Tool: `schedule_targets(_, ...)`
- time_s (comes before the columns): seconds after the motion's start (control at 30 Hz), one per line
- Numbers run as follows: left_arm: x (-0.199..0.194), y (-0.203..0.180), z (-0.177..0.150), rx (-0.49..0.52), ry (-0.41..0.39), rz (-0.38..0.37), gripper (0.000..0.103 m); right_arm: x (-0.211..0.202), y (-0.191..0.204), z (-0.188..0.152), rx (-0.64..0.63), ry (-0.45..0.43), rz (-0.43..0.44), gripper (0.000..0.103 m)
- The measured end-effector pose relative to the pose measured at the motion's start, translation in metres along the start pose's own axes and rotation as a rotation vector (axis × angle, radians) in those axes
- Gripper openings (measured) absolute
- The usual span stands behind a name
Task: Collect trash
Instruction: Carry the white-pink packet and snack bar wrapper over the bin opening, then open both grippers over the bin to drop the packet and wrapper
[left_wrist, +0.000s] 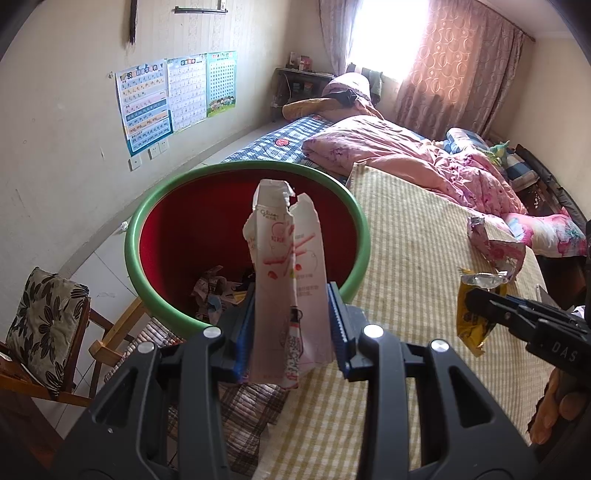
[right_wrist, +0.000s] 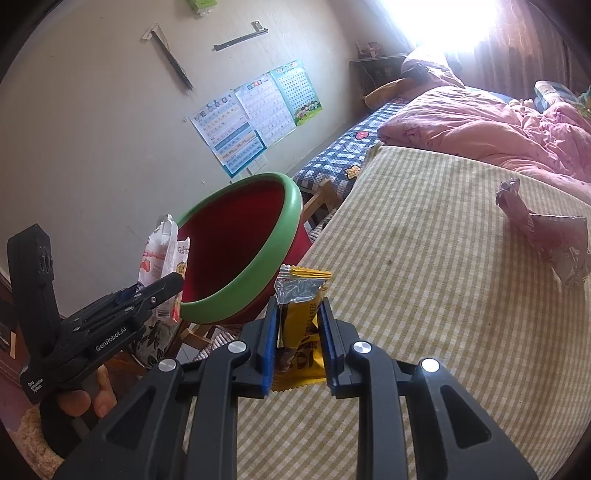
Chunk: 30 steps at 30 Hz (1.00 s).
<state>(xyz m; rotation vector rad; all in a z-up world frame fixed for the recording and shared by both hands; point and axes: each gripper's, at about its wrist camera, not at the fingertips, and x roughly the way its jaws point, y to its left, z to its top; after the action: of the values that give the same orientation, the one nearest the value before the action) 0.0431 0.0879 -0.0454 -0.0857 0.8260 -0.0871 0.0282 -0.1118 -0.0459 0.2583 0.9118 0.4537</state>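
My left claw (left_wrist: 291, 314) pinches a torn white wrapper (left_wrist: 284, 280) over the red basin (left_wrist: 240, 177); my right claw (right_wrist: 298, 328) pinches a yellow wrapper (right_wrist: 301, 332) above the bed (right_wrist: 424, 295).

Basin (left_wrist: 133, 236) sits off the bed's (left_wrist: 424, 258) left edge with scraps in it; left tongs (left_wrist: 291, 314) hold a torn wrapper (left_wrist: 284, 280) before it, right tongs (right_wrist: 299, 332) over the bed, crumpled wrapper (right_wrist: 546, 240) beyond.
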Motion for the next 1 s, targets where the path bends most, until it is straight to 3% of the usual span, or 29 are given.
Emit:
schedule_targets(0.5, 0.012, 0.025, 0.005, -0.016, 0.017, 0.018, 0.035, 0.028, 0.018, 0.015, 0.003, 0.008, 0.012, 0.022)
schedule_targets(1.0, 0.032, 0.045, 0.023, 0.001, 0.032, 0.024, 0.035, 0.064, 0.051, 0.053, -0.015, -0.010, 0.076, 0.022)
